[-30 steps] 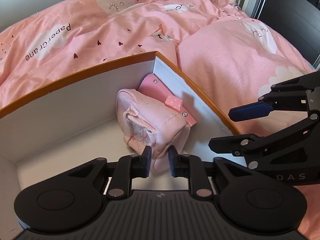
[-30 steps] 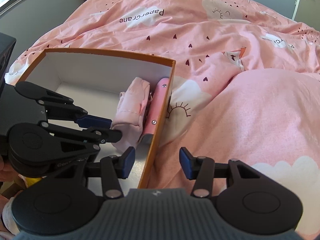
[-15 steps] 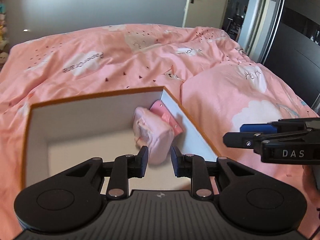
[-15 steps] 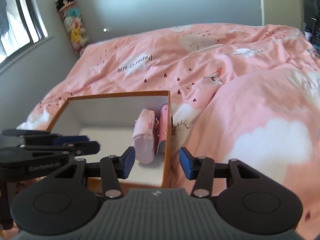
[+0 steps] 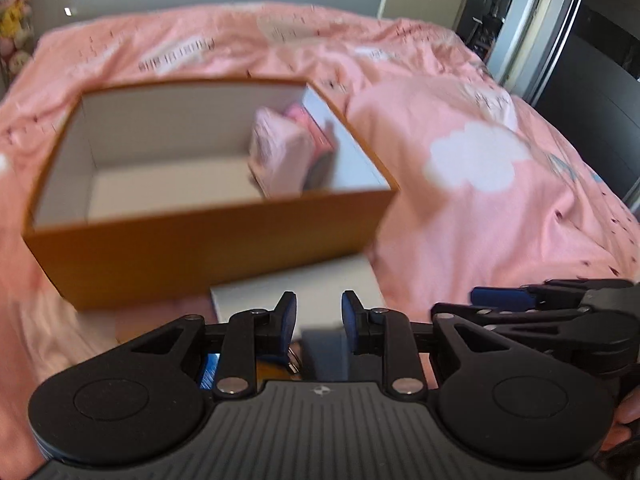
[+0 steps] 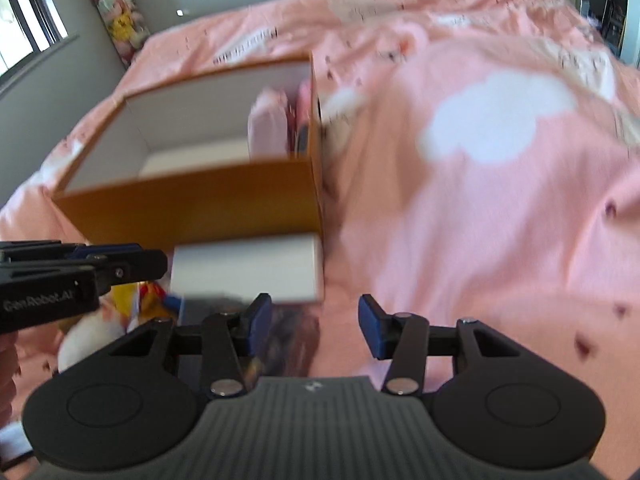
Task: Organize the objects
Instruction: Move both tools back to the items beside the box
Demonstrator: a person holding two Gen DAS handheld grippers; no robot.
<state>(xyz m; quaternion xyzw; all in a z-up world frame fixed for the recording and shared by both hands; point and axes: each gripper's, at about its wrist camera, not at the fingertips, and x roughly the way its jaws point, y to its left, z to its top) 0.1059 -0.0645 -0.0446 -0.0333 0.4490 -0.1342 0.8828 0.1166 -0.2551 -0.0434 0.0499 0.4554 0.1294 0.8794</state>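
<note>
Orange open-topped cardboard box is seen on pink printed bedspread — pale pink fabric pouch stands upright at its right wall. Left gripper is held narrowly parted, empty; right gripper wider, empty.

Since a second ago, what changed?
Both grippers pulled back from the orange box: the left gripper left the pale pink pouch and now sits empty over a white box. Right gripper stays open, empty. Pouch and pink case unmoved.
</note>
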